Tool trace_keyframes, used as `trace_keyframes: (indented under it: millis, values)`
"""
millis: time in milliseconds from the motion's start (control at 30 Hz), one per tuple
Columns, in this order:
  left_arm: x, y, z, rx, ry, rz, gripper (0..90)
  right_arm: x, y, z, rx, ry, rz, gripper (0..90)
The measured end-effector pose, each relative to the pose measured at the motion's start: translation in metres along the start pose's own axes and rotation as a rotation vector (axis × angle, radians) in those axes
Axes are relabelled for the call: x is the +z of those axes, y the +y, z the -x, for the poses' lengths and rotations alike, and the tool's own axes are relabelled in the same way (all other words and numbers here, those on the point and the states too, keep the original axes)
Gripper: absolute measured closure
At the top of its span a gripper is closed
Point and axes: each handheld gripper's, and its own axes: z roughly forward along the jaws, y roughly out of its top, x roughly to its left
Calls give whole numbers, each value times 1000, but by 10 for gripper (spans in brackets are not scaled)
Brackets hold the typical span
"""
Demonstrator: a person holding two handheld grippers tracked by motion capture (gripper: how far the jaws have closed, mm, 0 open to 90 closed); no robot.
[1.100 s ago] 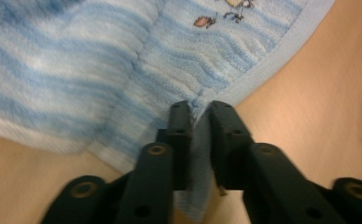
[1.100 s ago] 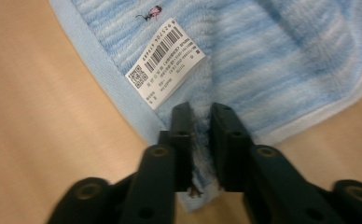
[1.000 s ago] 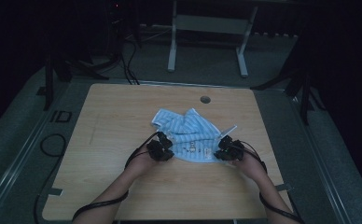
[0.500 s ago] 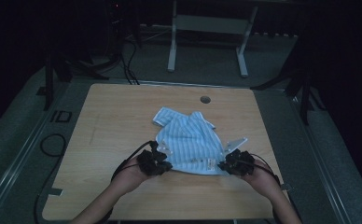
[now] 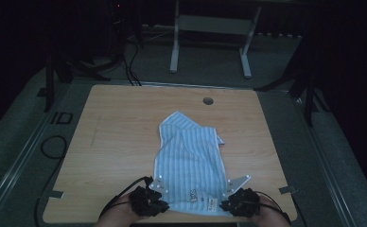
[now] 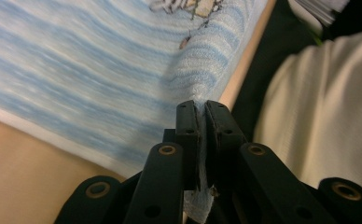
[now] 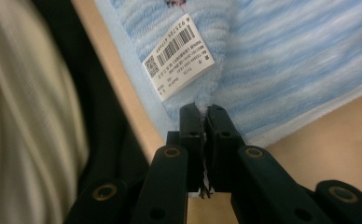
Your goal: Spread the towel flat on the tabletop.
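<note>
Wooden table (image 5: 125,142) is holding a striped blue towel (image 5: 191,161).
Left tongs (image 5: 160,204) and right tongs (image 5: 229,205) are each pinching a near corner, the towel lying stretched away between them; its white tag (image 7: 179,56) is sitting just beyond the right tongs.

Towel (image 5: 191,161) now nearer table's (image 5: 125,118) front edge.

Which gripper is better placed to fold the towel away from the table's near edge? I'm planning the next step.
Neither alone: the left gripper and right gripper each pinch a near corner of the towel, level at the table edge. Use both.
</note>
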Motion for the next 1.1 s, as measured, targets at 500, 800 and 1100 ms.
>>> trace_keyframes:
  millis: [500, 800, 1100]
  values:
    - [12, 29, -22, 2, 34, 60, 563, -26, 23, 102, 161, -176, 98, 748]
    - [53, 52, -31, 23, -8, 36, 563, 5, 51, 180, 276, -236, 41, 634]
    - [62, 47, -40, 4, -24, 21, 566, 27, 80, 205, 250, -227, -42, 860]
